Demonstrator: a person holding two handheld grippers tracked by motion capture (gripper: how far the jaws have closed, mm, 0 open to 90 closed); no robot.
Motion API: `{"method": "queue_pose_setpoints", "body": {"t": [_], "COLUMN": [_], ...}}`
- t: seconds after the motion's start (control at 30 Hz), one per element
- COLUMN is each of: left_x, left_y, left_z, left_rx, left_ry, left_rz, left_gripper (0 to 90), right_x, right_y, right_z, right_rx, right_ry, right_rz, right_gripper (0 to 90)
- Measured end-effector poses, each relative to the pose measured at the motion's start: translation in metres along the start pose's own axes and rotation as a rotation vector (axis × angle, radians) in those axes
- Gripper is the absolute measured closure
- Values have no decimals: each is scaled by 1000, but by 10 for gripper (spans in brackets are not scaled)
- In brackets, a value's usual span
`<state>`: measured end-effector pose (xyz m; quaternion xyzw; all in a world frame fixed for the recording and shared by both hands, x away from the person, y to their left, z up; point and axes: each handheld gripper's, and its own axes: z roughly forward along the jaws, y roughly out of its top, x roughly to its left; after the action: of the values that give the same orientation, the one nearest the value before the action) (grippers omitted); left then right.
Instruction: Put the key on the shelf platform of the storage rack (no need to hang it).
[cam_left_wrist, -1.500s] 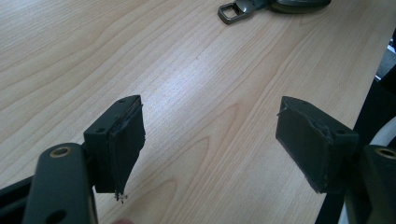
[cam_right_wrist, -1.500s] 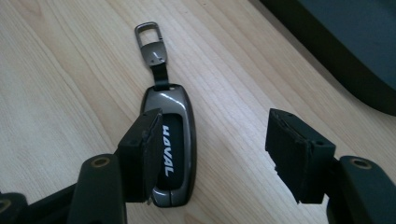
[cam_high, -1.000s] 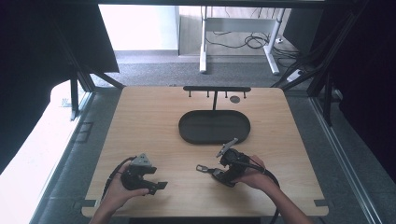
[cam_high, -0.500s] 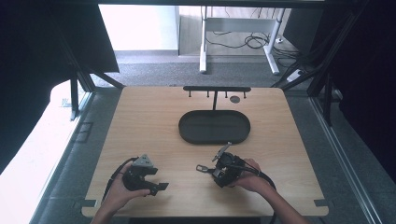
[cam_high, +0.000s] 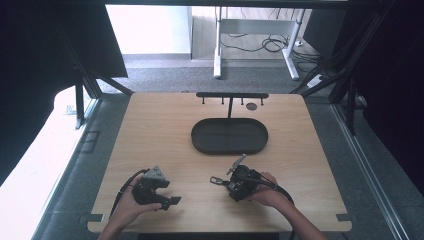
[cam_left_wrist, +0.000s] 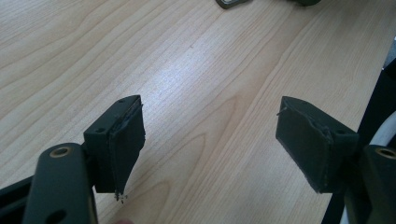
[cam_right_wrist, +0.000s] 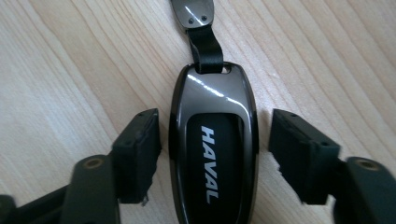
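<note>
A glossy dark key fob (cam_right_wrist: 212, 149) marked HAVAL lies flat on the wooden table, its black strap (cam_right_wrist: 204, 44) and metal tag pointing away from me. My right gripper (cam_right_wrist: 215, 126) straddles the fob. Its jaws have just been closing, and a narrow gap still shows between each pad and the fob's sides. In the high view the right gripper (cam_high: 231, 176) sits near the table's front, right of centre, with the strap's ring (cam_high: 216, 179) sticking out to its left. My left gripper (cam_left_wrist: 210, 116) stands wide open over bare wood, and it rests at the front left (cam_high: 169, 200).
A black oval tray (cam_high: 200, 145) lies in the middle of the table. Behind it stands a low black rack with hooks (cam_high: 231, 95), with a small dark disc (cam_high: 251, 106) beside it. The table's front edge is close under both hands.
The right hand and its gripper have shifted slightly toward the front edge over the fob. The left hand has stayed where it was.
</note>
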<state>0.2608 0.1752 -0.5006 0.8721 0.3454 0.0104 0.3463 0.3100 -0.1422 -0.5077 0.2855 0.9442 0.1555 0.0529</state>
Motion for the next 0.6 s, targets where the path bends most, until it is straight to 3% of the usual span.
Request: {"method": "queue_pose_setpoints", "body": {"t": [0.2, 0.4, 0.6], "left_x": [0, 0, 3], "left_y": [0, 0, -1], "left_z": [-1, -1, -2], "left_rx": [-3, -3, -4], "left_ry": [0, 0, 7], "left_rz": [0, 0, -7], "left_gripper": [242, 241, 241], "right_x": [-3, -3, 2], "right_y": [-1, 0, 2], "right_z": [-1, -1, -1], "right_rx": [-17, -14, -20], "right_ry": [9, 9, -9], "right_rz": [4, -4, -44], "right_gripper": [478, 486, 489]}}
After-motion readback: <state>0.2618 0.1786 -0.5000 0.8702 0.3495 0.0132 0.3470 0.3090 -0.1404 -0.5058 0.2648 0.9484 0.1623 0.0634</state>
